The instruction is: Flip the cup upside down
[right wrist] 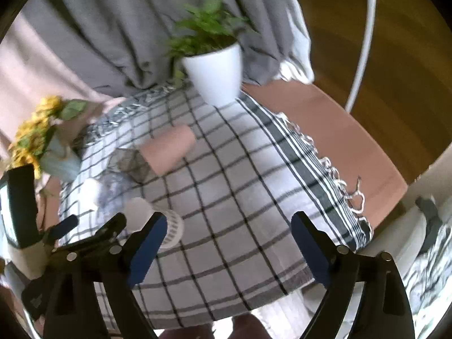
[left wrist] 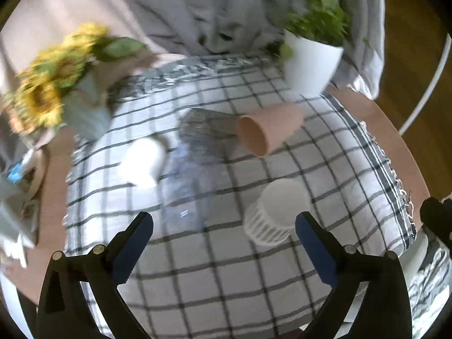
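- Cup (left wrist: pixel 275 216), white and ribbed, upside down on checked cloth (left wrist: pixel 214 276).
- Left gripper (left wrist: pixel 224 230), right gripper (right wrist: pixel 228 230): jaws apart, holding nothing.
- Farther off, tan cup (left wrist: pixel 268 132) lying sideways.

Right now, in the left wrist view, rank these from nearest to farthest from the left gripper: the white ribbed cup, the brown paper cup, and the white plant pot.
From the left gripper, open above the checked cloth:
1. White ribbed cup, just ahead, by the right finger, bottom up.
2. Brown paper cup, mid-table, lying on its side.
3. White plant pot, far right edge, upright.
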Action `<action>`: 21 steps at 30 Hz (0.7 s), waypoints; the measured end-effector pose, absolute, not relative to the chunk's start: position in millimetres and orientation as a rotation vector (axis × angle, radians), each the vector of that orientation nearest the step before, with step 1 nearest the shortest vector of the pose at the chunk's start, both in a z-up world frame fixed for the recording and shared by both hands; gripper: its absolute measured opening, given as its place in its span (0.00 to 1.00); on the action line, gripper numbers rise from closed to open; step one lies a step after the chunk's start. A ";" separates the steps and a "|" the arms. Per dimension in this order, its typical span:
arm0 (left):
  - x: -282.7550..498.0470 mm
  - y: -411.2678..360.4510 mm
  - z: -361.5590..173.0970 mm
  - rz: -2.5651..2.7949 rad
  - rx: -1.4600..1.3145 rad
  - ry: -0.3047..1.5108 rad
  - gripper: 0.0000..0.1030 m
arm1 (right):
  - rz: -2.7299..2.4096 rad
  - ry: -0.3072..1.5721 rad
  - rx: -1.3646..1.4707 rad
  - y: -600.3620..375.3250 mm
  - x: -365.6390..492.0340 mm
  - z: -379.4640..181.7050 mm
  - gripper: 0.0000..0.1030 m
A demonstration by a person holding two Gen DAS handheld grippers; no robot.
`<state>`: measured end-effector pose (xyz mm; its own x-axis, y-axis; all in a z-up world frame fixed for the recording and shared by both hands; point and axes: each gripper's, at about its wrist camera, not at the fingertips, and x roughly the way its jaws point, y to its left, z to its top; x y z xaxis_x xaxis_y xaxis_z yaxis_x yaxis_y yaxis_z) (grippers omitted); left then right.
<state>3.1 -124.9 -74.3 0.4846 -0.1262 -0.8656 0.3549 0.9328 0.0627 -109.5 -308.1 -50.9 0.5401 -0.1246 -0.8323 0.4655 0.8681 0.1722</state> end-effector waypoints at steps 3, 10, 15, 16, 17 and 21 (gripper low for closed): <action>-6.5 -104.1 -67.0 -0.249 0.226 1.015 1.00 | -0.304 0.920 0.358 -293.3 -108.6 -40.2 0.89; -30.4 -56.9 -43.4 -0.115 0.140 0.946 1.00 | -0.192 0.867 0.257 -254.3 -108.7 -19.8 0.90; -47.9 -37.8 -30.0 -0.069 0.131 0.899 1.00 | -0.147 0.848 0.205 -234.0 -112.5 -11.1 0.91; -50.2 -35.9 -28.1 -0.066 0.135 0.896 1.00 | -0.144 0.838 0.203 -231.3 -114.4 -9.1 0.93; -52.8 -34.3 -26.1 -0.065 0.139 0.891 1.00 | -0.143 0.832 0.206 -230.0 -116.8 -8.2 0.93; -61.4 -30.1 -15.5 -0.048 0.156 0.845 1.00 | -0.138 0.817 0.201 -222.8 -124.1 -6.3 0.94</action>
<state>-61.4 -30.1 -15.5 0.6637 0.0193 -0.7477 0.1047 0.9874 0.1185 -124.1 -222.8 -6.3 0.6768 -0.0451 -0.7348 0.1994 0.9720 0.1240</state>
